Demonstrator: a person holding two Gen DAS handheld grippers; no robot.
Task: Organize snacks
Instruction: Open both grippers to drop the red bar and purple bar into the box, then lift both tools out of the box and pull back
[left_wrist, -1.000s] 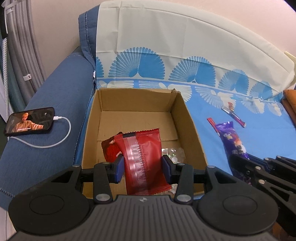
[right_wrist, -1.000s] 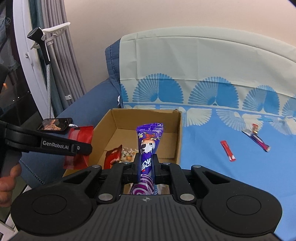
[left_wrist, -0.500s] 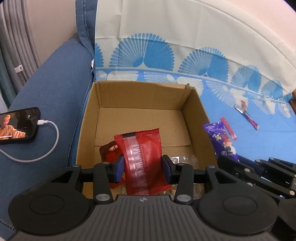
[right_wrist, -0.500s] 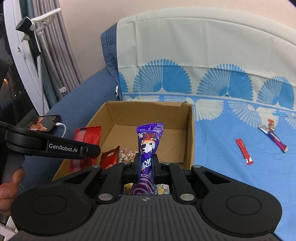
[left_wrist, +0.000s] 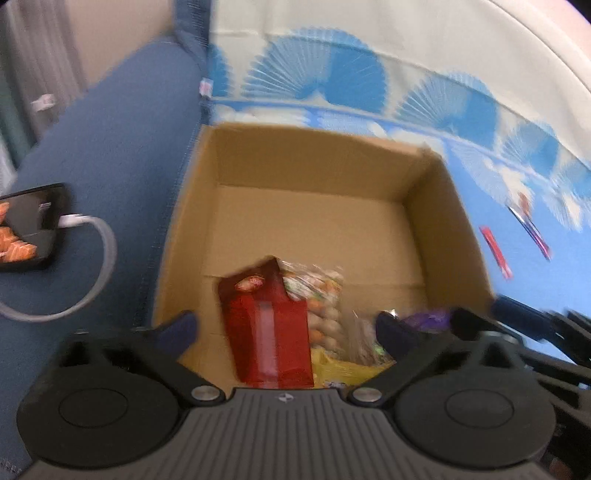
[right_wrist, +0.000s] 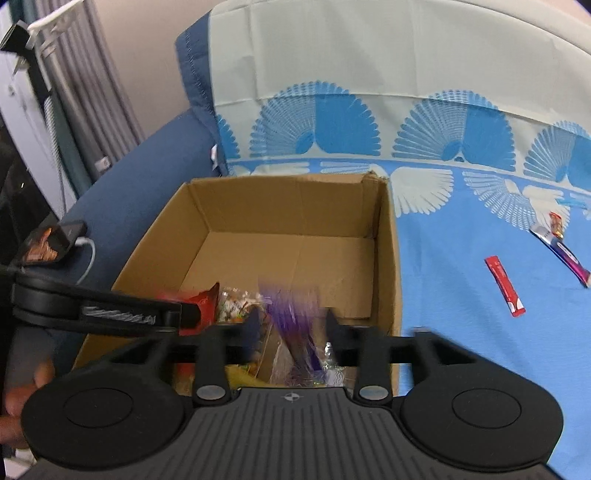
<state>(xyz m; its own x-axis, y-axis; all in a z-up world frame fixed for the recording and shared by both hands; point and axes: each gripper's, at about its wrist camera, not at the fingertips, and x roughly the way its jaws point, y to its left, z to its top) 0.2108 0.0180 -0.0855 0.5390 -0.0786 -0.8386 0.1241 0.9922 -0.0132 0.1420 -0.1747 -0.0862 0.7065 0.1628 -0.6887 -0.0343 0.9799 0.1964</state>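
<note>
Dropping, both packets: each gripper has just let go over the cardboard box (left_wrist: 325, 173), where half a second ago each was clamped on a snack
Red packet (left_wrist: 271, 332): lies in the near part of the box, free between the wide-spread left fingers, touching neither pad; leans on a clear bag of mixed sweets (left_wrist: 321, 295)
Purple packet (right_wrist: 295, 325): motion-blurred between the right fingers, apparently falling into the near right corner of the box; no pad presses on it
Left gripper (left_wrist: 288, 328): jaws have just been opening, now fully spread, released
Right gripper (right_wrist: 291, 321): jaws have just been opening, about half spread, released
Box contents: red packet, sweets bag, a yellow wrapper (left_wrist: 343, 369), purple packet arriving; far half of the floor bare cardboard
Outside the box: red stick (right_wrist: 504, 286) and a purple bar (right_wrist: 565, 254) lie on the blue sheet (right_wrist: 461, 295), well apart from the box
Bystander item: phone (left_wrist: 26, 229) on charge, on the sofa arm (left_wrist: 110, 129)
Judgement: two more snacks sorted; at least two loose ones remain to fetch
</note>
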